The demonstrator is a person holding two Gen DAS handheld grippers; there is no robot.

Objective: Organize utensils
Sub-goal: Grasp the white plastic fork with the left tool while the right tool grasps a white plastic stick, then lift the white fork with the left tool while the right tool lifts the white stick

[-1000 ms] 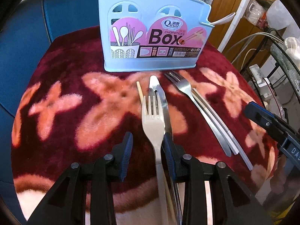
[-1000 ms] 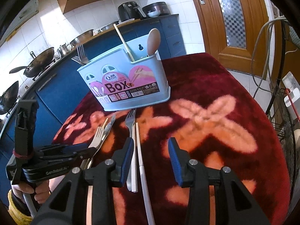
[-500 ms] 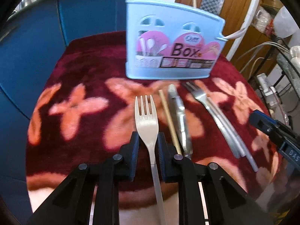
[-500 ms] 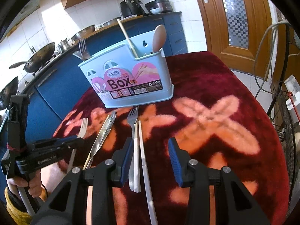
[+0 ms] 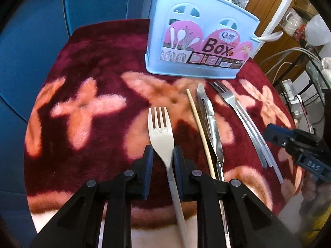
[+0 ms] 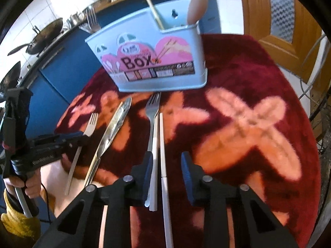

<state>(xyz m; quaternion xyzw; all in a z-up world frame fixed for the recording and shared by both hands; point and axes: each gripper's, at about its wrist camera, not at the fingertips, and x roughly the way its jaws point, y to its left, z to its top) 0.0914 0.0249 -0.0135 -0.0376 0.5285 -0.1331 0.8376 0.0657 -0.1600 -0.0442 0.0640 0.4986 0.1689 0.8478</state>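
My left gripper (image 5: 163,158) is shut on the neck of a pale fork (image 5: 158,127), held above the red flowered cloth (image 5: 86,95); it shows from the side in the right wrist view (image 6: 89,128). A light blue chopstick box (image 5: 198,41) stands at the far side of the cloth. A wooden chopstick (image 5: 199,128), a table knife (image 5: 209,119), a steel fork (image 5: 227,98) and white chopsticks (image 5: 256,140) lie on the cloth. My right gripper (image 6: 166,166) is open over the steel fork (image 6: 153,111) and white chopsticks (image 6: 162,144).
The box (image 6: 153,62) holds a wooden chopstick (image 6: 151,6), a wooden spoon (image 6: 196,6) and forks (image 6: 91,22). Blue cabinets (image 5: 41,20) stand behind the table. Cables and a wire rack (image 5: 306,66) stand at the right. A wooden door (image 6: 277,20) is behind.
My left gripper closed on the pale fork and carried it left, away from the knife. My right gripper came forward and lower over the steel fork and white chopsticks.
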